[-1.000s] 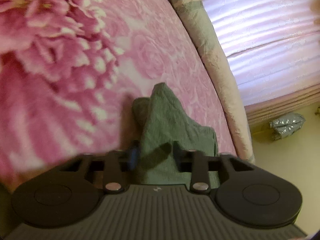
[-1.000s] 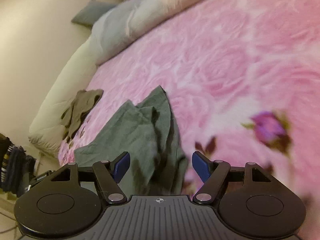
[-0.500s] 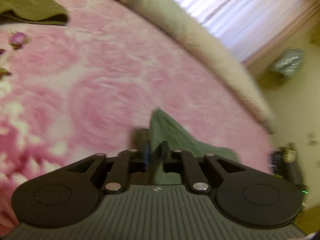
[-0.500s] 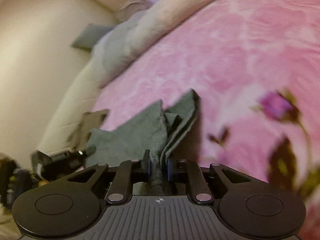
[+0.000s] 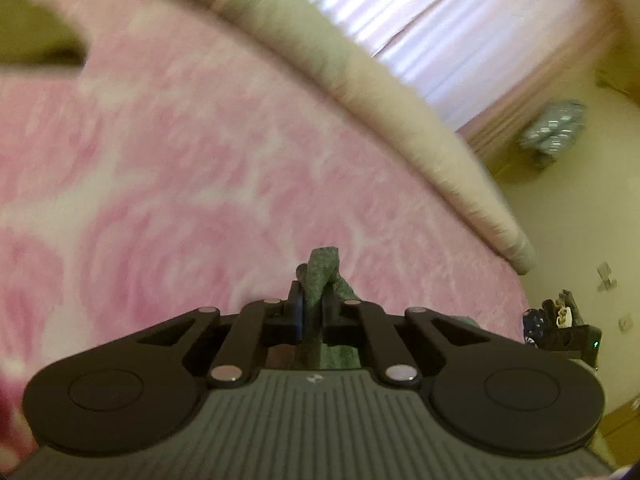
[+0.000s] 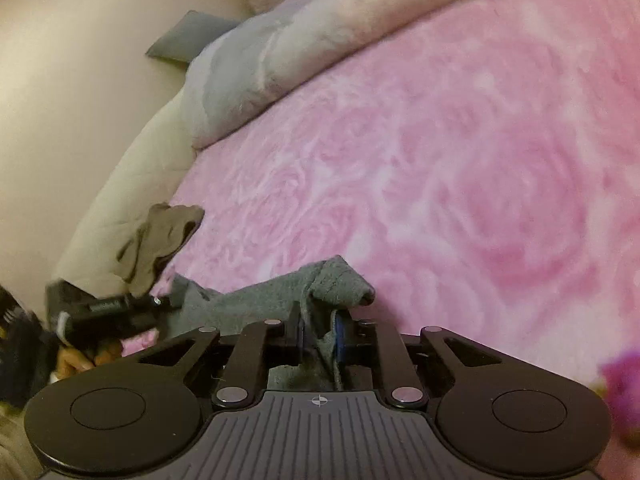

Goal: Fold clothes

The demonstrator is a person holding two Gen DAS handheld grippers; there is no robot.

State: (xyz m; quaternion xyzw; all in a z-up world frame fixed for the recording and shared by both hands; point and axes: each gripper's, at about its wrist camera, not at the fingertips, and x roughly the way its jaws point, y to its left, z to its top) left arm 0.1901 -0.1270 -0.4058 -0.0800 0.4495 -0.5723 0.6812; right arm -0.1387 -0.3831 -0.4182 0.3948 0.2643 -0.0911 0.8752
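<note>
A grey-green cloth (image 5: 322,268) pokes up between the pads of my left gripper (image 5: 314,300), whose jaws are closing and pinch it. In the right wrist view the same cloth (image 6: 256,300) stretches low over the pink blanket from my right gripper (image 6: 320,330) to the left. The right jaws are closing too, with a fold of the cloth clamped between the blue pads. The left gripper (image 6: 116,312) appears there at the cloth's far end, with a hand (image 6: 76,360) behind it.
A pink floral blanket (image 6: 440,160) covers the bed. A rolled beige duvet (image 5: 380,92) runs along its far edge below a pink curtain (image 5: 440,20). A brown garment (image 6: 160,240) lies near the bed's edge, and an olive one (image 5: 32,32) at the left view's top left.
The right gripper was open over the crumpled cloth and has shut on a fold of it. The left gripper swung sideways with its corner, and the cloth is now drawn out between both.
</note>
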